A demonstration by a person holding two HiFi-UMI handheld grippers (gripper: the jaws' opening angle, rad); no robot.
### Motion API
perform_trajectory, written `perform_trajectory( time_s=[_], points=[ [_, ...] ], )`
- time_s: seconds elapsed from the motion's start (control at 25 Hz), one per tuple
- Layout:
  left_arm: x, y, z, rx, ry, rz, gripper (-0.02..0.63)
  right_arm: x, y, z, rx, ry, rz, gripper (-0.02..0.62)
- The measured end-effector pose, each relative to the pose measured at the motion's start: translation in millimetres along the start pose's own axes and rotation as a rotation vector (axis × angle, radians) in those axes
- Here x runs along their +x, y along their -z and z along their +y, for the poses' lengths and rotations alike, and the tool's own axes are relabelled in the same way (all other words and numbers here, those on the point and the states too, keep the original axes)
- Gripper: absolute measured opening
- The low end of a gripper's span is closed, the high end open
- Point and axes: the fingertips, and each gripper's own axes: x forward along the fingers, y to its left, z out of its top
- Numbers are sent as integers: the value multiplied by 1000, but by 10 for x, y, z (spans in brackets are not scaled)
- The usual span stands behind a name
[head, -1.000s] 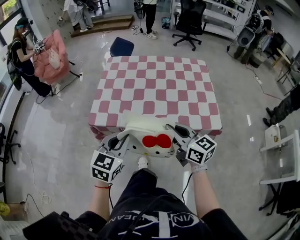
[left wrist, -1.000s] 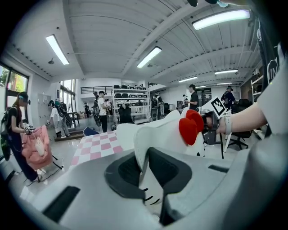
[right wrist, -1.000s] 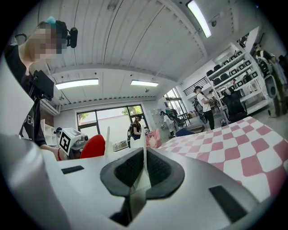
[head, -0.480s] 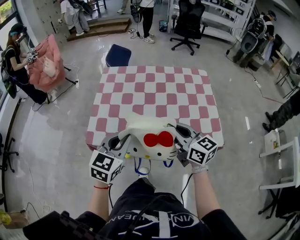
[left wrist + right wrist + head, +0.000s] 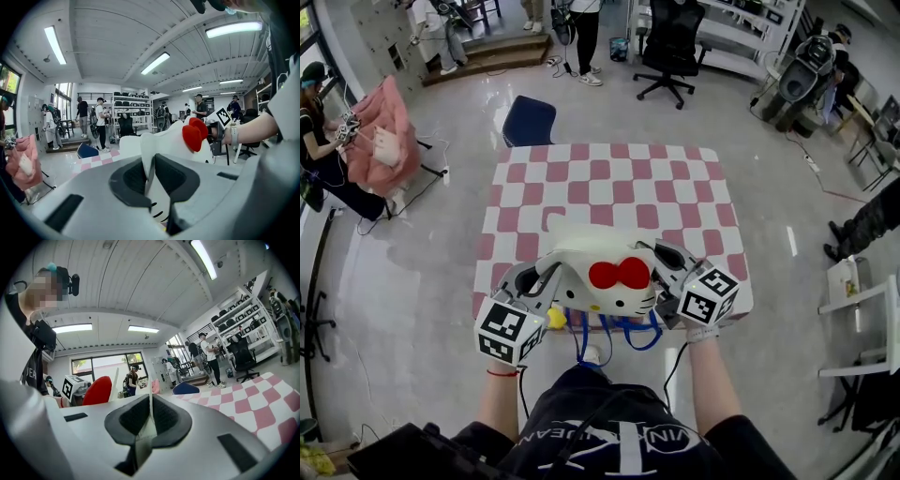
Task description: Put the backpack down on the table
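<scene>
I see one surface (image 5: 609, 183), square, under a pink-and-white checked cloth. It stands in the middle of a glossy grey floor (image 5: 422, 262). Round it there is one black office chair (image 5: 675, 42) at the far side and one dark blue seat (image 5: 530, 120) by the far left corner. White shelving (image 5: 750, 28) runs along the back right. I count at least five other people at the edges of the head view. One of them is at the left beside a pink bundle (image 5: 384, 131).

There is one backpack (image 5: 581, 258), white and cat-faced with one red bow (image 5: 616, 274). It is held between my two grippers over the surface's near edge. I cannot tell whether its underside touches the cloth. Its blue straps (image 5: 623, 333) hang below that edge.

The left gripper (image 5: 534, 281) has its jaws pinched onto a thin white fold of the backpack's left side. The right gripper (image 5: 661, 262) is likewise clamped on a thin white edge at the backpack's right side.
</scene>
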Motion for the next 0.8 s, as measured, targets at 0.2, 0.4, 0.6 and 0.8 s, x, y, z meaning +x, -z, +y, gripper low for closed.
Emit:
perform_trajectory(
  time_s=[0.2,0.4,0.6,0.8],
  points=[
    [396,-369,455,8,28,-7,44,368,-378,-363,11,41,-6,14],
    [634,-283,567,24,51,-42,44,458,-314,-572,-2,59,-43,14],
    [696,-191,551,29,61,-47,44,454,-212,-633,1,72,-39,14],
    [780,-156,583,25,42,-54,44,502,-201,-733,-2,57,-44,14]
  ],
)
